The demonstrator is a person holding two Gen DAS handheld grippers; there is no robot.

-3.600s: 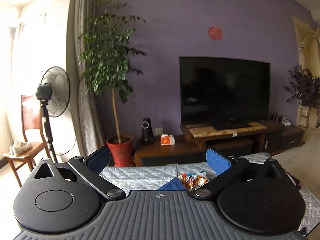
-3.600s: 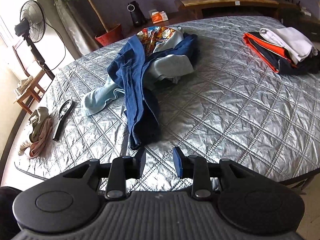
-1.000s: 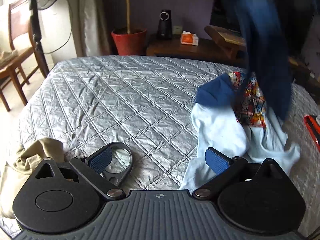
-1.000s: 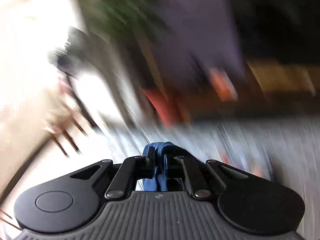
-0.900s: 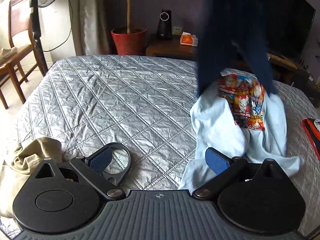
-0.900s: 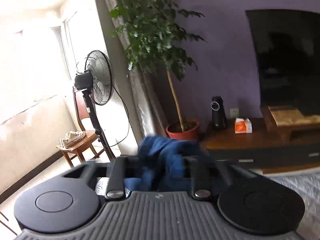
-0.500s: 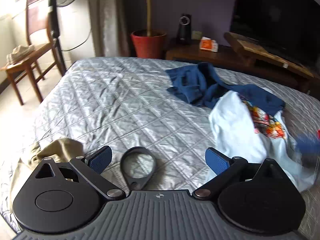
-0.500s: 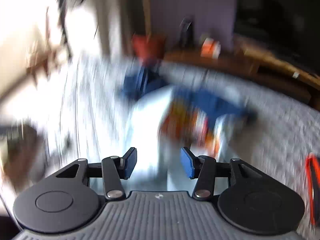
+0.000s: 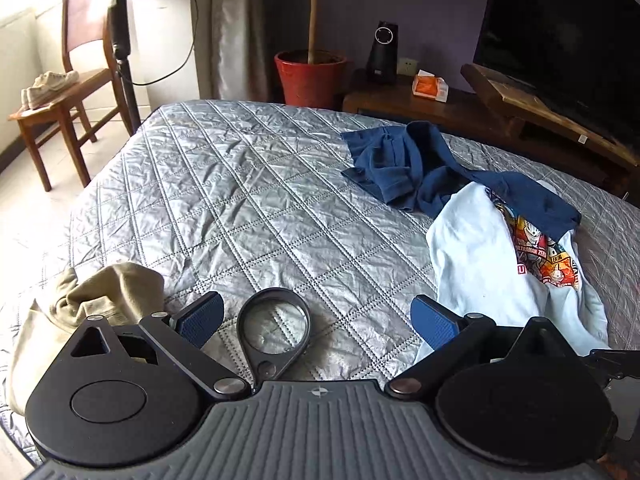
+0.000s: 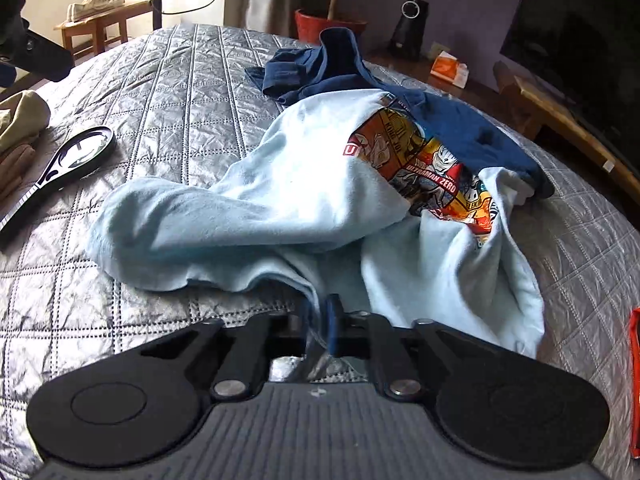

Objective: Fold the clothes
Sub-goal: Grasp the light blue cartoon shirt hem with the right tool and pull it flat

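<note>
Right gripper [image 10: 318, 322]: the jaws are drawn narrow on the near hem of the light blue T-shirt [image 10: 280, 204]; a thin fold of its cloth is pinched between the blue pads.
Left gripper [image 9: 316, 320]: the jaws are held wide with nothing between them, above the quilt just left of the T-shirt.
Magnifying glass [image 9: 274, 326]: it is laid flat on the quilt left of the T-shirt, seen between the left gripper's open fingers [image 9: 200, 318].
Beige garment [image 9: 92, 304]: it is bunched at the quilt's edge, well left of the T-shirt, beyond the magnifying glass.
Light blue T-shirt: it is crumpled on the silver quilt [image 9: 248, 200], its cartoon print turned up on the far right part.
Navy garment [image 10: 460, 128]: it is draped over the far side of the T-shirt, touching it, and trails to the far left.
Orange-edged item [image 10: 634, 380]: only a sliver is seen right of the T-shirt; what it is cannot be told.
Red plant pot [image 9: 310, 76]: it is stood on the floor past the quilt, far behind the T-shirt.
Wooden chair [image 9: 68, 88]: it is placed far left behind the T-shirt, with pale shoes [image 9: 48, 86] on its seat.
</note>
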